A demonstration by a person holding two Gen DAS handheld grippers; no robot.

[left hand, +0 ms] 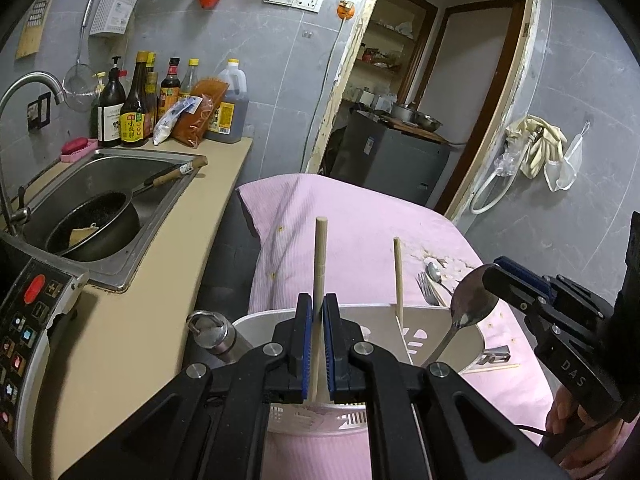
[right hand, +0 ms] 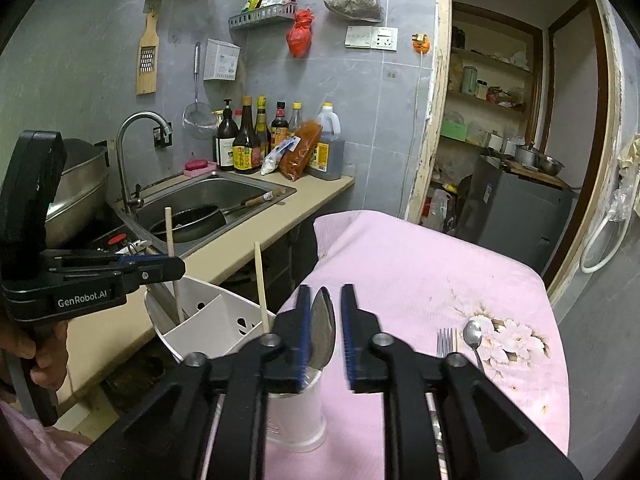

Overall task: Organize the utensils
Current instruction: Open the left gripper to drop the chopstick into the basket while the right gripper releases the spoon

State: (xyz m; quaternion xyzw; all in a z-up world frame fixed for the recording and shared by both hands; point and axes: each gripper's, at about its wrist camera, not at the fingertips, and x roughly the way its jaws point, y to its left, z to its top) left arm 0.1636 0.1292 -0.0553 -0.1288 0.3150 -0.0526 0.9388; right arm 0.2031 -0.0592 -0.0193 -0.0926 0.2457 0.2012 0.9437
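The left hand-held gripper (left hand: 317, 344) is closed on a pale wooden chopstick (left hand: 320, 264), held upright over the white plastic divided utensil holder (right hand: 208, 320) on the pink-clothed table (right hand: 420, 264), where a second chopstick (left hand: 398, 276) already leans. The right hand-held gripper (right hand: 325, 332) has its jaws parted around the bowl of a steel spoon (right hand: 323, 326) standing handle-down in the holder; whether a pad touches it I cannot tell. Lower the chopstick vertically into the compartment with its mate before letting go, and lift the right one clear without tipping the spoon; a fork (right hand: 445, 342) and small spoon (right hand: 473, 336) wait on the cloth.

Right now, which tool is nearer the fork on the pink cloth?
Right. The right tool hangs just beside the fork; the left tool is farther off, over the white holder.
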